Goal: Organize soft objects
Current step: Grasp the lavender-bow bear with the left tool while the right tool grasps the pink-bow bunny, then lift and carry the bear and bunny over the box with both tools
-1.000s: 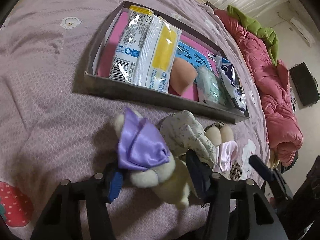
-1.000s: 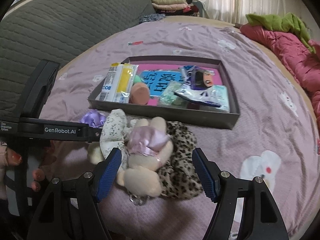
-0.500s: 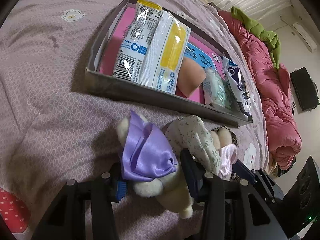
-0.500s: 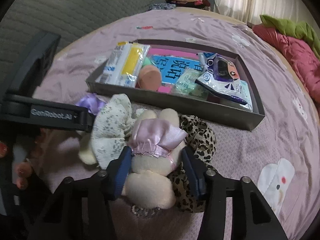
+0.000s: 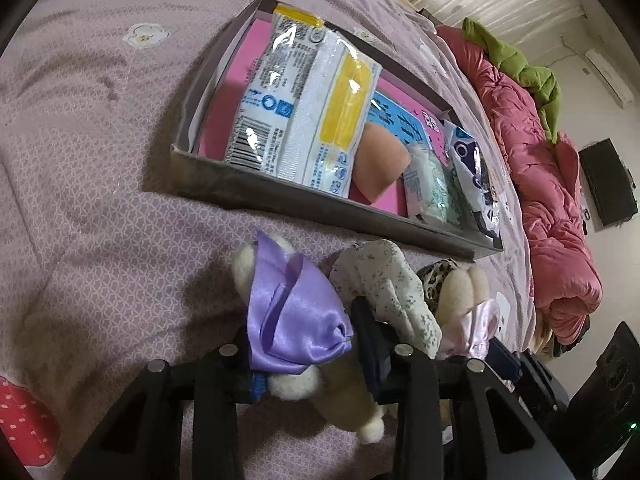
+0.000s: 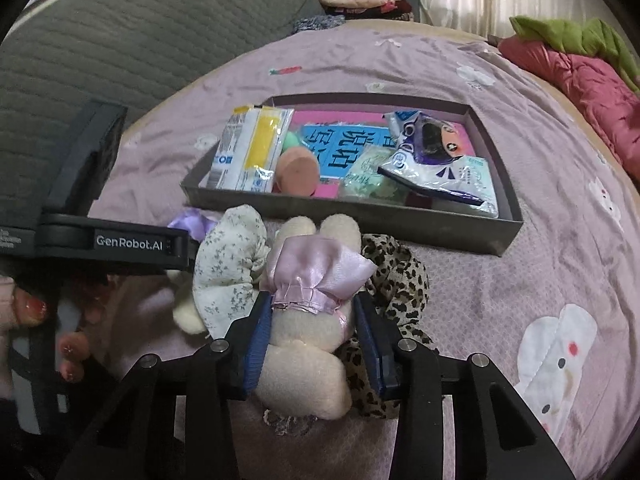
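A cream plush in a purple satin dress [image 5: 292, 320] lies on the lilac bedspread. My left gripper [image 5: 310, 360] has its jaws closing on it, both pads against its sides. Beside it lies a floral plush [image 5: 384, 284]. In the right wrist view a cream plush bunny in a pink satin dress [image 6: 308, 332] sits between the blue pads of my right gripper [image 6: 312, 336]. Those jaws are closing and press its body. A leopard-print piece [image 6: 396, 276] lies under and to the right of it. The grey tray [image 6: 400, 224] stands just behind the toys.
The tray [image 5: 280, 200] holds a wipes pack [image 5: 304, 108], a peach sponge [image 5: 380, 160], a green packet [image 6: 368, 180] and a purple-white pouch [image 6: 432, 160]. A red quilt [image 5: 540, 160] lies at the bed's right edge. A grey headboard [image 6: 120, 40] rises behind. A person's hand [image 6: 68, 348] holds the left gripper.
Both grippers have narrowed from wide open onto their plush toys. The right one has come forward around the pink-dressed bunny. The left one has stayed in place.
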The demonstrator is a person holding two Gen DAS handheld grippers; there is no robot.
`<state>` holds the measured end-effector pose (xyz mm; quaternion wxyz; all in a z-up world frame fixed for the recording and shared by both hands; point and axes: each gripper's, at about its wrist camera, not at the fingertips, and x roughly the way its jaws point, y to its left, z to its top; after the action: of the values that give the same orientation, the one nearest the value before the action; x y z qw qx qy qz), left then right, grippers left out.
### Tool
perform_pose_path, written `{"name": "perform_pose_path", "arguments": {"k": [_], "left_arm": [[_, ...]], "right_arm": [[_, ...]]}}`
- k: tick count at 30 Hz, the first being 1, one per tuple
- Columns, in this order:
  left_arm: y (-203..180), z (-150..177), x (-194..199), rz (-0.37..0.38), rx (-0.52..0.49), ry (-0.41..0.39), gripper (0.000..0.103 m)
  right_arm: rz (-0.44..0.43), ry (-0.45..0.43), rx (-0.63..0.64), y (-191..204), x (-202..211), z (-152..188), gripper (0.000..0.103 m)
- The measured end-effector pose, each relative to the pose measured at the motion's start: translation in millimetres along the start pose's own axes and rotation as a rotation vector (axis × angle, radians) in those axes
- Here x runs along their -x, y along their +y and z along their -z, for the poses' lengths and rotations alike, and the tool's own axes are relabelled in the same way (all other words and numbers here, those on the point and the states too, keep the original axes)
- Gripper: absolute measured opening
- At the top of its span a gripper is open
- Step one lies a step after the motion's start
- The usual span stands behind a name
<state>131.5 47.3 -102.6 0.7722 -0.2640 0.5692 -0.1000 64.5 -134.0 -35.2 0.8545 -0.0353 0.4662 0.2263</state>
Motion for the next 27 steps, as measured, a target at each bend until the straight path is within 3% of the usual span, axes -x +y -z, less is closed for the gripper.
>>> {"name": "perform_pose_path", "arguments": {"k": [10, 18, 27], "left_arm": [[1, -1, 31, 0.018, -0.003, -0.07, 0.035], [8, 2, 54, -0.019, -0.014, -0.109, 0.035], [-10, 9, 79, -0.042, -0.067, -0.154, 0.035]], "right_arm": [[-0.007, -0.048, -0.052, -8, 19, -5, 0.043], [-0.003, -0.078, -0.072, -11, 32, -8, 0.043], [0.0, -0.11, -0.091, -12, 46, -10, 0.043]]}}
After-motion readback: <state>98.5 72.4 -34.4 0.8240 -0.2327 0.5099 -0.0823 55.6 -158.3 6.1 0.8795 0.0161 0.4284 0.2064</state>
